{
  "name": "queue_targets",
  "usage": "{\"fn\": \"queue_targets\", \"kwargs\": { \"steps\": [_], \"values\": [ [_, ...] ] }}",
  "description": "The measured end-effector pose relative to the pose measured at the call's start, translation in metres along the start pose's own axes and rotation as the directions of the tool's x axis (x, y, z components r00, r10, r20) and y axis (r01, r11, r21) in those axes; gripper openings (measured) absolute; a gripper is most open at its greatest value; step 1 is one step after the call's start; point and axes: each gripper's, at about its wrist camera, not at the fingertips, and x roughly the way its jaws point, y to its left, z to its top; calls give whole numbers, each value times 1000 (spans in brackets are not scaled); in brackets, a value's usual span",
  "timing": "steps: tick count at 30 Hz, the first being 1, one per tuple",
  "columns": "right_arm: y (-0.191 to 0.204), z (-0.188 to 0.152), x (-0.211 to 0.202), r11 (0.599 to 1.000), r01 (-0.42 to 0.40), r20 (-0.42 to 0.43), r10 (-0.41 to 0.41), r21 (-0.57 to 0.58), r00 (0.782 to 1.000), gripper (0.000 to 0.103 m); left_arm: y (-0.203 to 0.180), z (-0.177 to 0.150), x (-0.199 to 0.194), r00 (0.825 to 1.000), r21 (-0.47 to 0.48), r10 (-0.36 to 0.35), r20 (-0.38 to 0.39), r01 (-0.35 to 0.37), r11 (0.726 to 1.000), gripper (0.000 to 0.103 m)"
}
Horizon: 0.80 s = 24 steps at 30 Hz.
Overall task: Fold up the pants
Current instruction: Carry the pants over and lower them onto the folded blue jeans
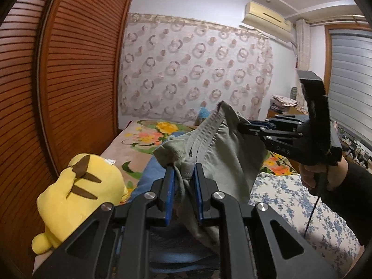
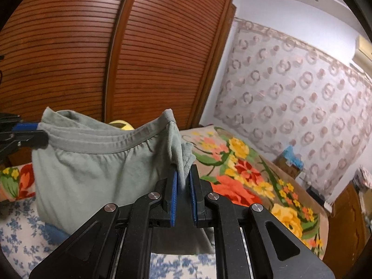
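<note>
Grey-green pants [image 1: 223, 148] hang in the air above the bed, held by the waistband at both ends. My left gripper [image 1: 183, 169] is shut on one bunched end of the waistband. My right gripper [image 1: 241, 125] comes in from the right and is shut on the other end. In the right wrist view the right gripper [image 2: 183, 174] pinches the pants [image 2: 93, 169], and the left gripper [image 2: 39, 132] grips the far end of the waistband at the left edge. The legs hang down out of sight.
A yellow plush toy [image 1: 79, 193] lies at the left of the bed by the louvred wooden wardrobe [image 1: 69, 69]. A floral blanket [image 2: 251, 174] and a blue-flowered sheet [image 1: 297, 204] cover the bed. A blue cloth [image 1: 148, 174] lies under the pants. A patterned curtain [image 1: 195, 69] hangs behind.
</note>
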Motion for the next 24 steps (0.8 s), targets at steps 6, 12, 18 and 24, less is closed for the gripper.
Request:
{"fn": "queue_targets", "kwargs": {
  "steps": [6, 12, 18, 24],
  "values": [
    [14, 10, 35, 1000, -28, -11, 27, -15, 1000, 7, 11, -12, 1, 999, -41, 37, -14, -37, 998, 14],
    [28, 14, 59, 999, -50, -28, 50, -16, 998, 7, 19, -26, 2, 998, -77, 55, -35, -57, 995, 14],
    [29, 15, 75, 998, -68, -45, 69, 18, 997, 7, 23, -33, 4, 995, -76, 75, -59, -79, 994, 14],
    [19, 14, 81, 989, -98, -59, 105, 114, 993, 15, 25, -38, 7, 994, -82, 82, -76, -88, 993, 14]
  ]
}}
